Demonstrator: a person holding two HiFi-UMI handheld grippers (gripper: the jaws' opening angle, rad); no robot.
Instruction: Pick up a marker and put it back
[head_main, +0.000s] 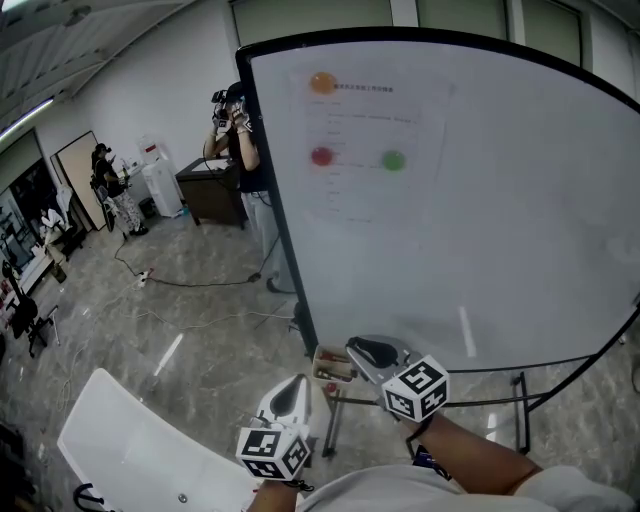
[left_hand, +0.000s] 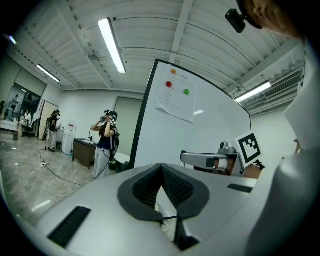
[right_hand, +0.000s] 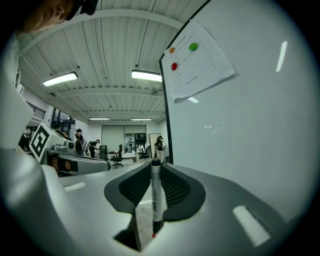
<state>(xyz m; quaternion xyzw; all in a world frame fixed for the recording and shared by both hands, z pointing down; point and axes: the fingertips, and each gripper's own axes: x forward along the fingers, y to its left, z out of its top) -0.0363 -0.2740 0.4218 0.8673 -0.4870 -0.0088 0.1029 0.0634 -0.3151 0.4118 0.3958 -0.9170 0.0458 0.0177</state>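
1. Two grippers are in view: the left gripper and the right gripper.
2. One marker is seen, clamped between the right gripper's jaws.
3. One board carries one sheet and three magnets: an orange magnet, a red magnet and a green magnet.
4. Two people stand in the head view: the near person by the board's left edge and the far person at the far left. The right gripper view shows more figures down the room, too small to count.
5. Left gripper: the jaws meet at their tips, with nothing between them.
6. Edges: both grippers sit near the board's lower left corner. The right gripper is just beside a small box at the board's bottom rail, and the black frame rises to its left.
7. Open room: bare floor lies left of the board, crossed by one cable. A white table lies low and left of the left gripper.
8. Marker axis: in the right gripper view it stands upright, its long axis vertical in the picture. The black end is up at the jaw tips and a red spot shows at the lower end. The board's face is to its right, apart from it.
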